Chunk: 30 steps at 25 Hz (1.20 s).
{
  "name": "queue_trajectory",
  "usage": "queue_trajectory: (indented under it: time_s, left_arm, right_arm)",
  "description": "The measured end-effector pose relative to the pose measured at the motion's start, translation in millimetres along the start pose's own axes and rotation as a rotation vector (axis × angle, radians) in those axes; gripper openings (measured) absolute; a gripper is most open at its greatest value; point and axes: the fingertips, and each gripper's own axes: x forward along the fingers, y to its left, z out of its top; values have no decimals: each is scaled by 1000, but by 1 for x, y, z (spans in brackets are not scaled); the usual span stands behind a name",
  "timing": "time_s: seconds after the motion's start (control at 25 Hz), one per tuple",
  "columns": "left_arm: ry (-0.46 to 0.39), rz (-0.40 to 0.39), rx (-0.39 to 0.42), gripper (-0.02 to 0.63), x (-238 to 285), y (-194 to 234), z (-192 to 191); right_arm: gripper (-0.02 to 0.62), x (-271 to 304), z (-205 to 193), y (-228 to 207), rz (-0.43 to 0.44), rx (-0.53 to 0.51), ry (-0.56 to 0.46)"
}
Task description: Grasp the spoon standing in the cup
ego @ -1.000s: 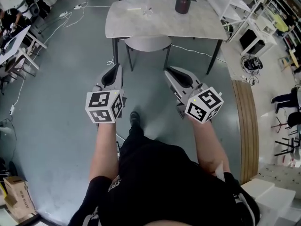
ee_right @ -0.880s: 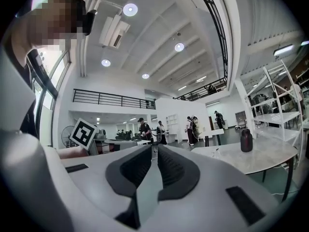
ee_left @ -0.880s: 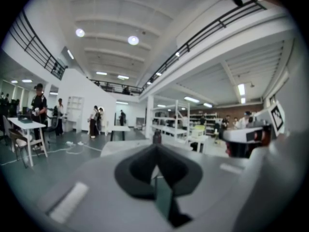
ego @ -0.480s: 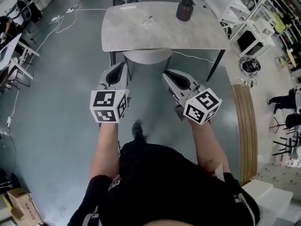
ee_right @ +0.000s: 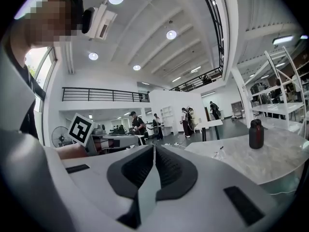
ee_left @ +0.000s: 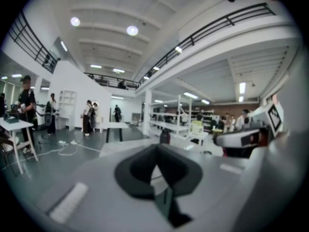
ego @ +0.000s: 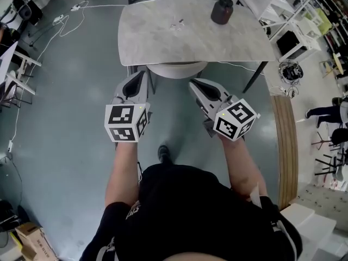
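Note:
A small clear cup [ego: 178, 24] stands on the grey marble table [ego: 163, 42] ahead of me; the spoon in it is too small to make out in the head view. In the right gripper view the cup [ee_right: 219, 152] shows a thin handle sticking up. My left gripper [ego: 142, 73] and right gripper [ego: 193, 82] are held side by side above the floor, short of the table's near edge. Both point at the table, jaws shut and empty. In its own view the left gripper [ee_left: 155, 150] is shut; so is the right gripper [ee_right: 154, 147].
A dark jar [ego: 222, 11] stands near the table's far right corner, also in the right gripper view [ee_right: 256, 134]. A round stool [ego: 175, 69] sits under the near edge. White shelving [ego: 272, 4] lines the right, cables [ego: 70, 15] lie on the floor at left. People stand in the background.
I have walked closer: the table has grown and slid down in the head view. Both grippers keep their pose, shut.

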Motion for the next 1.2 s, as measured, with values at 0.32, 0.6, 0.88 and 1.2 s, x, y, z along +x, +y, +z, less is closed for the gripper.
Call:
queue_trajectory:
  time_s: [0.32, 0.6, 0.88, 1.2]
  left_arm:
    - [-31, -35, -3, 9, 18, 45, 15]
    - [-46, -15, -28, 9, 30, 60, 20]
    - [1, 22, -45, 9, 66, 82, 7]
    - [22, 58, -39, 9, 147, 108, 28]
  right_arm:
    - [2, 49, 12, -6, -23, -30, 27]
    - [-5, 63, 22, -13, 3, -50, 44]
    - [-5, 100, 14, -42, 71, -23, 51]
    - [-5, 146, 26, -114, 128, -12, 50]
